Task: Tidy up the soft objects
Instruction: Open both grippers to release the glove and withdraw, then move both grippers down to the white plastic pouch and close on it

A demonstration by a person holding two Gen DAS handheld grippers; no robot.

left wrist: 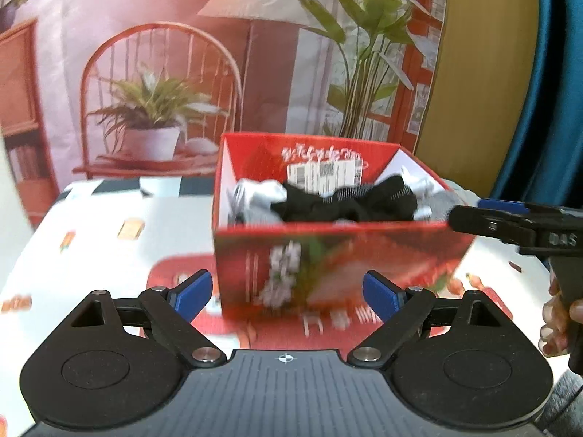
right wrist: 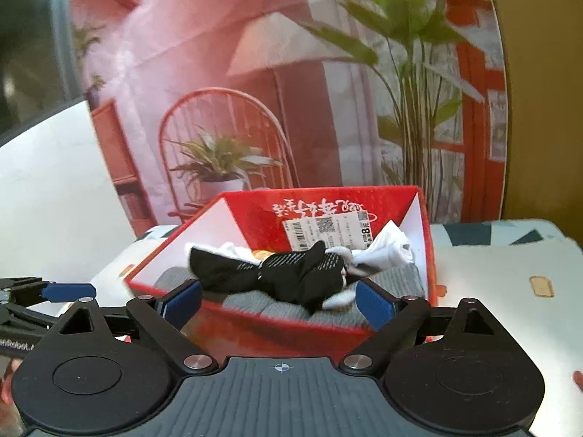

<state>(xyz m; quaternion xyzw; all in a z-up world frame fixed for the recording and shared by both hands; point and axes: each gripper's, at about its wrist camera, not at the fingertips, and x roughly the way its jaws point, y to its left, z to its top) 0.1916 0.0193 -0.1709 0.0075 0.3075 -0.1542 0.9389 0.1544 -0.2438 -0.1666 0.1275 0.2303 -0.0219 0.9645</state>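
A black sock [right wrist: 291, 276] is seen draped across the top of the pile inside the red box [left wrist: 339, 251], with white socks [right wrist: 388, 249] and grey socks [right wrist: 393, 282] packed beside and beneath it. The box stands on the patterned tablecloth [left wrist: 83, 244] (a printed room scene forms the backdrop [left wrist: 153, 73]). The left gripper [left wrist: 288, 291] is held spread, empty, before the box's near wall. The right gripper [right wrist: 278, 300] is likewise released, poised at the box's near rim.

Red box [left wrist: 339, 255] front print motion-blurred, perhaps flowers, grey cloth [right wrist: 320, 309] partly buried
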